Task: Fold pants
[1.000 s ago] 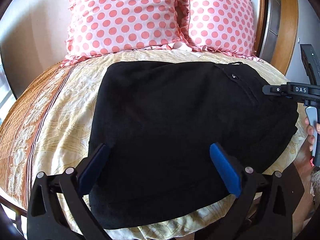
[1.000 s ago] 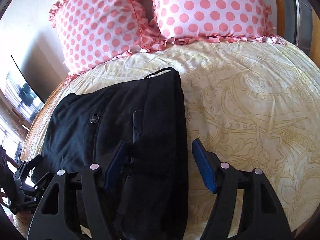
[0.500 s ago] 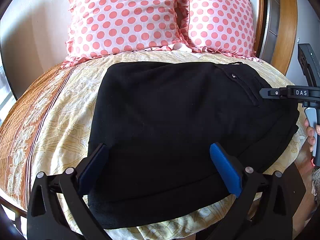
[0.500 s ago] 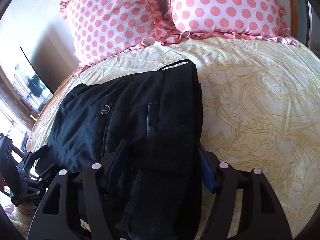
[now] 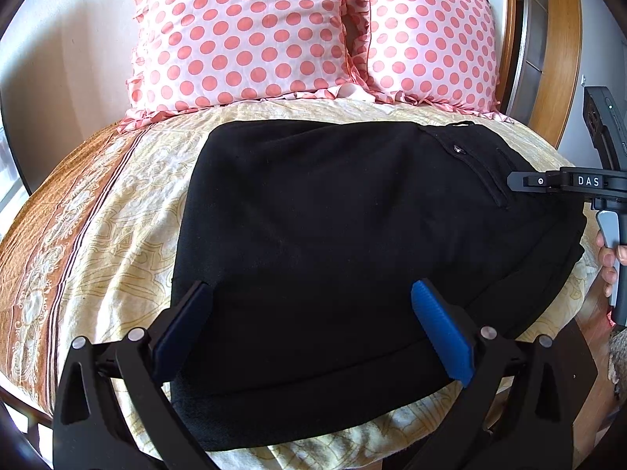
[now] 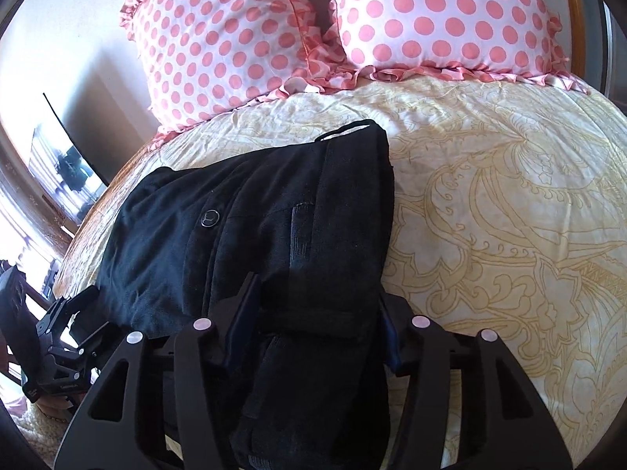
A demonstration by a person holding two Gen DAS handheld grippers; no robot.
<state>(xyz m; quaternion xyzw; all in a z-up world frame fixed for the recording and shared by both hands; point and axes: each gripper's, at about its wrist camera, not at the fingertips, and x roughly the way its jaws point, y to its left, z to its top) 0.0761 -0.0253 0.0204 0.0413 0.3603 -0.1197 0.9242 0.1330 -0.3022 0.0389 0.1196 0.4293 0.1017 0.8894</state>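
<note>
Right gripper (image 6: 317, 313) had just been closing, its jaws now squeezing the black pants' (image 5: 352, 266) waistband at six o'clock; earlier they stood clear. Left gripper (image 5: 309, 333) stayed spread above folded pants on the bedspread (image 6: 509, 235).

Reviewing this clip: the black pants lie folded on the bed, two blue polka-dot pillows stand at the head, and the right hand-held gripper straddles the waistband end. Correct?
One error: the pillows are pink with polka dots, not blue, as the left wrist view shows. The black pants do lie folded on the bed, and the right hand-held gripper straddles the waistband end.

White letters — "DAS" — stand on the right gripper (image 5: 513, 181).
</note>
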